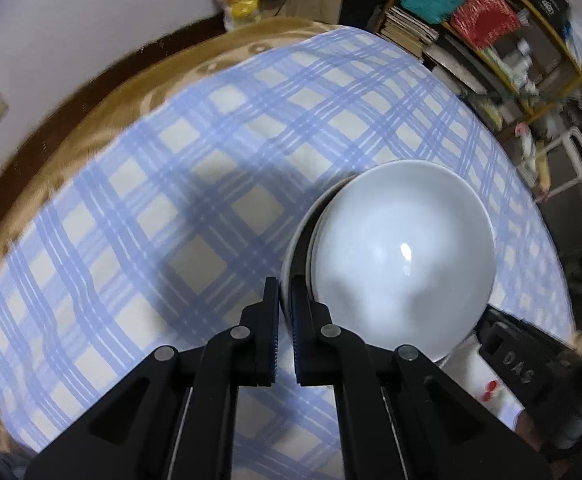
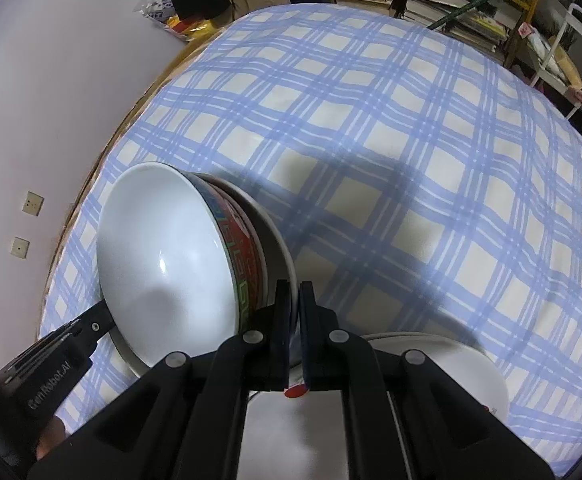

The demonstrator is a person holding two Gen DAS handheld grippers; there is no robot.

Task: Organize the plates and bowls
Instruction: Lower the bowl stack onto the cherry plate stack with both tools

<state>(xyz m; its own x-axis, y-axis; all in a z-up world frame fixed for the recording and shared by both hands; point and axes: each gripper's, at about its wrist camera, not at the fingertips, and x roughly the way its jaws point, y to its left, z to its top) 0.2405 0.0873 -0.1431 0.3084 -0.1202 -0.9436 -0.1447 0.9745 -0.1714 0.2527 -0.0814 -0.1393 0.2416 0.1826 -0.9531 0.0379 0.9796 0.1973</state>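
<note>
A white plate point(image 1: 293, 256) carries two nested bowls point(image 1: 403, 256), white inside. My left gripper point(image 1: 285, 292) is shut on the plate's left rim. In the right wrist view the outer bowl point(image 2: 163, 256) shows a red and green patterned wall point(image 2: 247, 264). There my right gripper point(image 2: 296, 292) is shut on the opposite rim of the same plate point(image 2: 281, 248). The left gripper point(image 2: 91, 324) reaches in from the lower left, and the right gripper point(image 1: 523, 360) shows black at the lower right of the left wrist view. Another white plate point(image 2: 451, 360) with a red mark lies under my right gripper.
A blue-checked cloth point(image 2: 411, 140) covers the round table, and a tan blanket edge point(image 1: 91, 120) shows along its left side. Shelves of books and boxes point(image 1: 471, 40) stand behind at the right, beside a white frame point(image 2: 571, 40). A plain wall point(image 2: 51, 80) is close on the left.
</note>
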